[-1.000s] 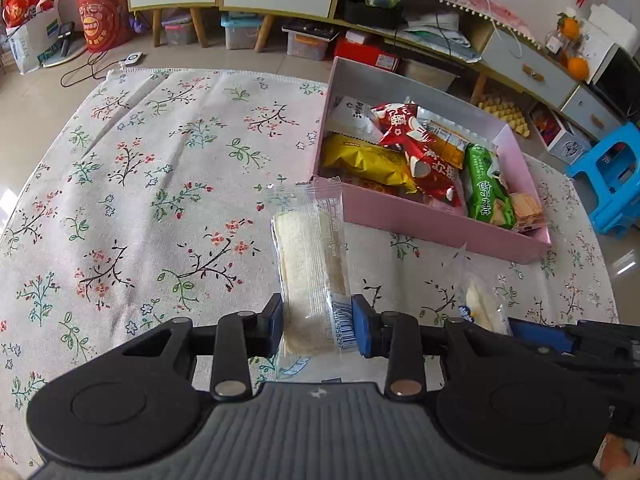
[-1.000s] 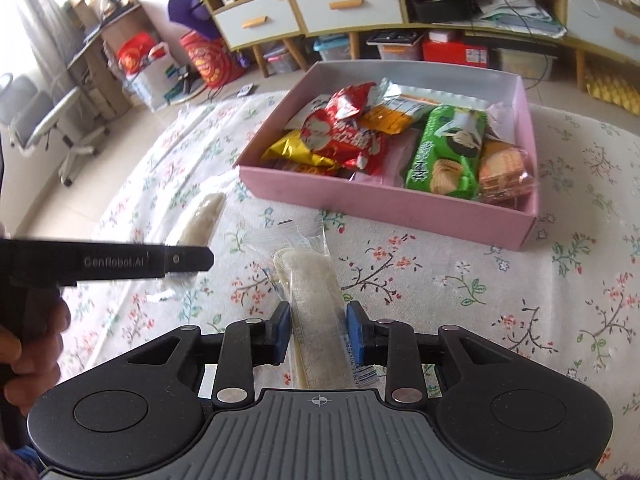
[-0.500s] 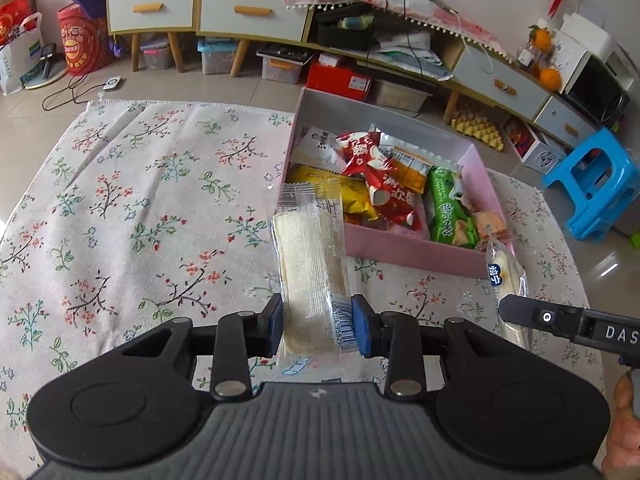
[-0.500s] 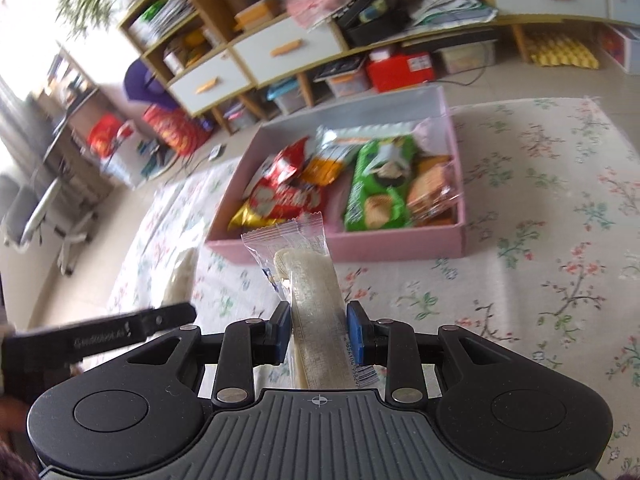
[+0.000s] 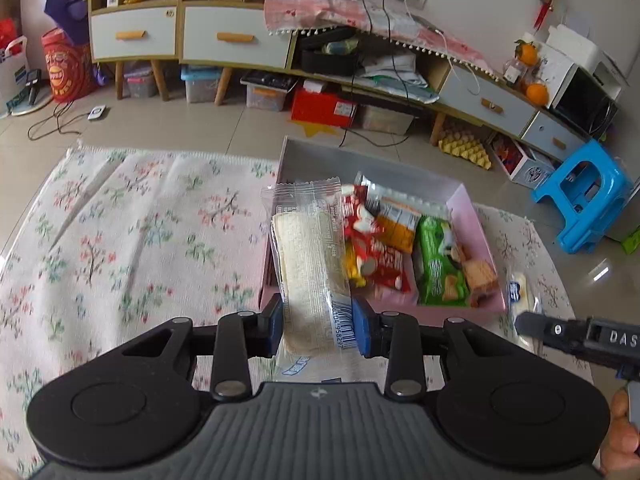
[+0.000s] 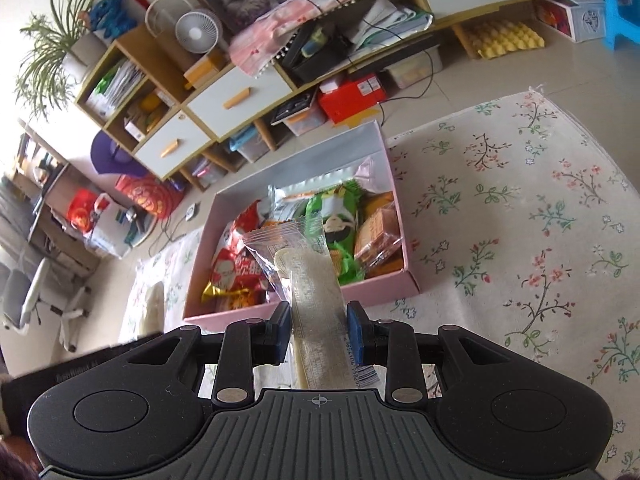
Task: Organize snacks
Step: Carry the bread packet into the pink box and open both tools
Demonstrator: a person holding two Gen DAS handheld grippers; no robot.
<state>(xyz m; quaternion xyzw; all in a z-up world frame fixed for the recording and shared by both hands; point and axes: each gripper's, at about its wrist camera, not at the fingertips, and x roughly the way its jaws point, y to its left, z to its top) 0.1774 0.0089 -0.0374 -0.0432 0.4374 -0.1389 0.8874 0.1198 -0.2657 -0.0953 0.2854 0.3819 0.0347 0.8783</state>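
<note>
My left gripper is shut on a clear-wrapped pale sandwich cake, held up in the air before the near left corner of the pink box. My right gripper is shut on a second clear-wrapped pale cake, held up in the air in front of the box's near wall. The box holds red, yellow, orange and green snack packs and wrapped biscuits. The right gripper and its cake show at the right of the left wrist view.
The box sits on a floral tablecloth, also seen in the right wrist view. Beyond are low cabinets, floor clutter and a blue stool. The left gripper's arm lies low at the left in the right wrist view.
Both grippers have risen off the tablecloth with their cakes and moved towards the pink box. The right gripper has tilted and swung round to face the box.
</note>
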